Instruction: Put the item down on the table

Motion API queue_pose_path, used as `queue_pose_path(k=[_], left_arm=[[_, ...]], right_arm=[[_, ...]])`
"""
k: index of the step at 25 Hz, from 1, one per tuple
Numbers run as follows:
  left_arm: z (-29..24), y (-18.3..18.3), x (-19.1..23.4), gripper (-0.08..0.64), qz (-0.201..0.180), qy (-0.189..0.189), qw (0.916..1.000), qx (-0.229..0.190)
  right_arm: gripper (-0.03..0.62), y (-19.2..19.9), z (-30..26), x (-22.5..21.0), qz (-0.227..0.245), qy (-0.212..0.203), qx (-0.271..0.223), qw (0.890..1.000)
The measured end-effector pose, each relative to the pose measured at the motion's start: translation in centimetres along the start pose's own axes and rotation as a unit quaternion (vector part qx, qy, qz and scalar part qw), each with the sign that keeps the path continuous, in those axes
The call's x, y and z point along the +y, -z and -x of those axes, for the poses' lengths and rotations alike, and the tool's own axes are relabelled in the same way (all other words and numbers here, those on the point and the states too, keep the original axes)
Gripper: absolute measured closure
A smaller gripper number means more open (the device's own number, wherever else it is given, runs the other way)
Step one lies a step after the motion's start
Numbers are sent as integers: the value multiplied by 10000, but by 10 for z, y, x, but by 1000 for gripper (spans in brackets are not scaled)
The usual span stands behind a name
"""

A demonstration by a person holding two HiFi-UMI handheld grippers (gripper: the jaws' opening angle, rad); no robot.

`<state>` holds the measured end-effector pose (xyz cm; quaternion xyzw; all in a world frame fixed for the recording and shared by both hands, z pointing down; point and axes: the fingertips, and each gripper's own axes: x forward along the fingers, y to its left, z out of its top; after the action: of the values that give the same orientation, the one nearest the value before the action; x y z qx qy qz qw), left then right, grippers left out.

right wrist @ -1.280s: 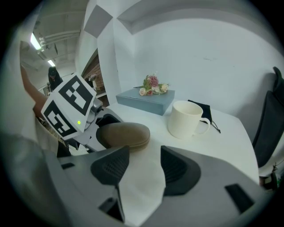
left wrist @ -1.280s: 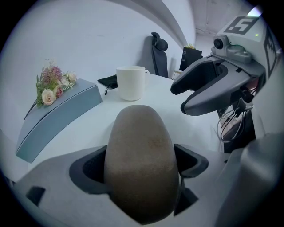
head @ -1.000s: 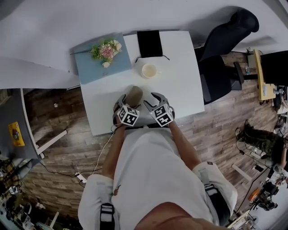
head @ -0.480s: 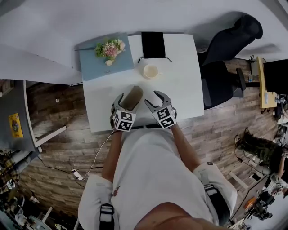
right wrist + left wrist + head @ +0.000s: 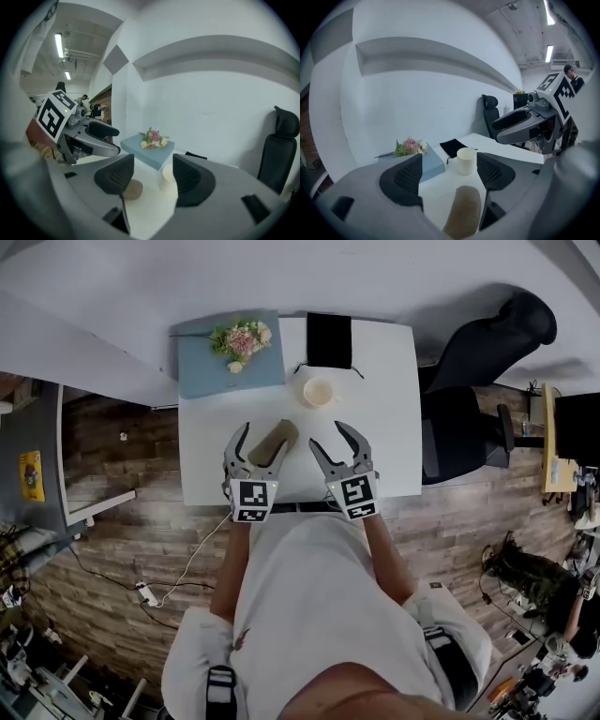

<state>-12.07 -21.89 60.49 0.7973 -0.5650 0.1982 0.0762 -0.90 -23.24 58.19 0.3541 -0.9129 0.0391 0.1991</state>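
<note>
Brown item (image 5: 274, 442) lies freed on the table (image 5: 384, 427), my left gripper (image 5: 449, 172) agape and right gripper (image 5: 151, 177) just opened, both empty; a careless dip could tip the cup (image 5: 319, 392).

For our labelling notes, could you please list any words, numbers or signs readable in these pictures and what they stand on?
No readable words or numbers anywhere.
Left marker cube and right marker cube: black-and-white square patterns only, no letters.
Yellow label on the grey panel at the far left: too small to read.
</note>
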Motion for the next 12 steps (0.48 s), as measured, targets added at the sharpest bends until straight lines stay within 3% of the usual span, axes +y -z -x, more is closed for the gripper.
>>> queue_pose_path(k=[5,12], left_arm=[[20,-50,6,195,8,-395,9972,-631],[47,-91,4,195,-133,-813,9913,-1024]], right_arm=[[333,-47,18,-10,212,47,-547,9983],[333,-82,43,-17,318,-73,-902,9954]])
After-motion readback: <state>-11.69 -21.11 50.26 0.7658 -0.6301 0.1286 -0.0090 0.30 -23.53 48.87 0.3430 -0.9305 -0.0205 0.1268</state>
